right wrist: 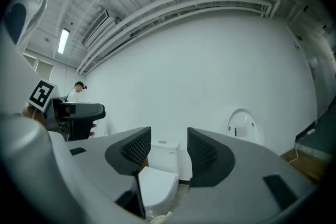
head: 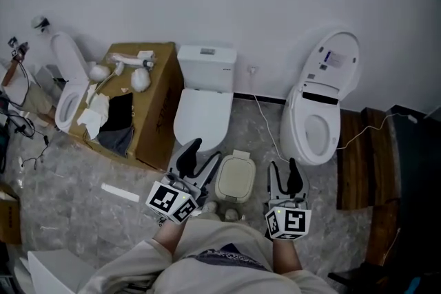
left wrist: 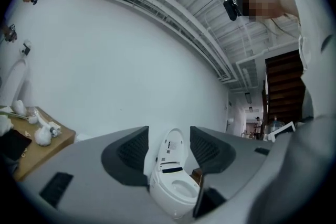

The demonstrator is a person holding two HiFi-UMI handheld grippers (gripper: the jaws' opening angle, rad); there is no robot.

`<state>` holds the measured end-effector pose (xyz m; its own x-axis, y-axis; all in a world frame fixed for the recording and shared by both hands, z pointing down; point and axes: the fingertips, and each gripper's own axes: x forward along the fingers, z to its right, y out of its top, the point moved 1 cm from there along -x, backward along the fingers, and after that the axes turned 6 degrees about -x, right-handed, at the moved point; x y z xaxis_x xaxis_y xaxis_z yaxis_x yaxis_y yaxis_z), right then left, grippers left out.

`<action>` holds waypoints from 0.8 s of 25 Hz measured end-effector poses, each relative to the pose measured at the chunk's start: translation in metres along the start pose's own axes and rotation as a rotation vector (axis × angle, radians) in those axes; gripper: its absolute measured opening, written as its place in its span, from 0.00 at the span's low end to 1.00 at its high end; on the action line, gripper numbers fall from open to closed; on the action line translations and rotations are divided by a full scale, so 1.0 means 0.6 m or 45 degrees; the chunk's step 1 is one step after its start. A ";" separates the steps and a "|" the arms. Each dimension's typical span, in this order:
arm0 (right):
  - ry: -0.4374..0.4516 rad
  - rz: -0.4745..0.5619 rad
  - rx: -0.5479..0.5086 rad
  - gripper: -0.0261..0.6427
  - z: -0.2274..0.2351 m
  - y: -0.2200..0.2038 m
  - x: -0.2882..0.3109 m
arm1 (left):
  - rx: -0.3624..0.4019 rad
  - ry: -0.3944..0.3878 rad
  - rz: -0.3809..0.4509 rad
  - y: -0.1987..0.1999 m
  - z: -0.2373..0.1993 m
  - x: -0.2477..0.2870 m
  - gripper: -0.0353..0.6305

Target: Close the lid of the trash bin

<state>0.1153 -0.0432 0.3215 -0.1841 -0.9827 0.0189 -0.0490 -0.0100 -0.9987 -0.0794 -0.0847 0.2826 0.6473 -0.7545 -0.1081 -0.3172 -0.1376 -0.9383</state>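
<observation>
The trash bin (head: 234, 184) stands on the floor just in front of the closed toilet (head: 200, 113), a little to the right of its bowl as I look down. Its lid (head: 236, 173) lies flat on it. My left claw (head: 203, 156) hangs in front of the closed toilet too, just left of the bin and clear of it. My right claw (head: 283, 169) is further right of that toilet, just beside the bin's other side, so the bin sits between my two claws and neither touches it.

My left claw (left wrist: 169, 136) has its jaws apart with nothing between them. My right claw (right wrist: 169, 139) also has its jaws apart and empty, and the closed toilet (right wrist: 157, 186) shows well beyond them.
</observation>
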 end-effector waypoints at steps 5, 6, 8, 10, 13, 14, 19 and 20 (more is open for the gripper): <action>-0.013 0.017 0.000 0.11 -0.002 0.018 -0.012 | 0.047 -0.011 0.001 0.007 0.009 -0.004 0.18; -0.002 0.019 -0.003 0.05 -0.004 0.020 -0.014 | 0.061 -0.006 -0.007 0.006 0.010 -0.005 0.11; 0.017 0.014 -0.019 0.05 -0.007 0.023 -0.015 | 0.094 0.018 -0.029 0.004 0.010 -0.006 0.05; 0.011 0.014 -0.031 0.05 -0.007 0.027 -0.016 | 0.113 0.048 -0.043 0.003 0.009 -0.006 0.05; -0.013 0.031 -0.027 0.05 -0.003 0.034 -0.017 | 0.121 0.095 -0.041 0.003 0.010 -0.011 0.05; -0.020 0.037 -0.026 0.05 -0.002 0.036 -0.017 | 0.127 0.110 -0.037 0.004 0.009 -0.013 0.05; -0.022 0.084 -0.032 0.05 0.000 0.052 -0.008 | 0.163 0.168 -0.020 0.011 0.000 -0.013 0.05; -0.021 0.092 -0.032 0.05 -0.001 0.054 -0.007 | 0.167 0.174 -0.018 0.012 -0.002 -0.013 0.05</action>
<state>0.1140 -0.0390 0.2889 -0.1720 -0.9836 -0.0539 -0.0610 0.0653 -0.9960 -0.0875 -0.0807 0.2769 0.5483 -0.8343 -0.0577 -0.2101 -0.0706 -0.9751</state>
